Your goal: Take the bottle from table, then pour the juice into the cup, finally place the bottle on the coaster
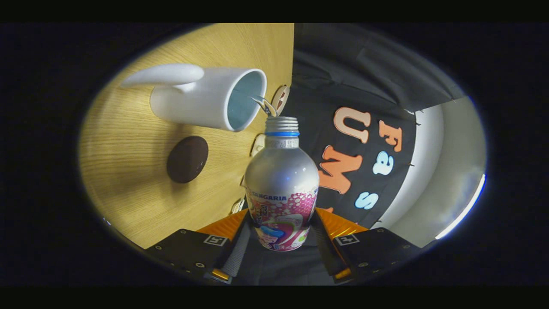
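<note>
The tool (281,234) is rolled sideways, its two fingers (240,244) closed from left and right and pressed onto the held bottle (281,189).

A black cloth wall (343,73) fills the upper centre and middle right of the frame, creased, with a fold running across its top. Along its foot, where it meets the wooden tabletop (128,171), small round printed markers (281,98) sit in a row, partly hidden. At the right lies a curved white panel (429,171), then a pale grey surface (461,146), edged lower right by a bright light strip (465,212).
</note>
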Motion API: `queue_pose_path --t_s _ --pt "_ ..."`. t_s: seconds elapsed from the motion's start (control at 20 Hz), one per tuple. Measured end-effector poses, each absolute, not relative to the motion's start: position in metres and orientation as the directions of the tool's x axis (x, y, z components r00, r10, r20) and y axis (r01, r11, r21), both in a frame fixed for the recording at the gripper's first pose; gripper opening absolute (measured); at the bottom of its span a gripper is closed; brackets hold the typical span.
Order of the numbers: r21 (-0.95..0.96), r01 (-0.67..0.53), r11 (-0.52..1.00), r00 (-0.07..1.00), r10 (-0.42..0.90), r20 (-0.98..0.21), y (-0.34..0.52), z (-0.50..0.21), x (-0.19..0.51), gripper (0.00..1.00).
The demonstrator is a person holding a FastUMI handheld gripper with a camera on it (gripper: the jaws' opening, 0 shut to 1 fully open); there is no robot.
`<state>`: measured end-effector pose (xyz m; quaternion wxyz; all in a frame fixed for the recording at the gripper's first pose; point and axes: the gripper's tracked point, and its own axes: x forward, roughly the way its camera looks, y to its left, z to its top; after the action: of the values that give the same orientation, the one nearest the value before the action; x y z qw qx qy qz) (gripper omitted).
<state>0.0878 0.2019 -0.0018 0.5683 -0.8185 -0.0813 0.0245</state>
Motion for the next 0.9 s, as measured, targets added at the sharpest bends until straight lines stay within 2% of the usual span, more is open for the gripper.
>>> queue_pose_path --t_s 0.9 --pt "-0.892 0.129 -0.433 0.982 0.183 0.053 0.212 0.014 0.087 0.75"
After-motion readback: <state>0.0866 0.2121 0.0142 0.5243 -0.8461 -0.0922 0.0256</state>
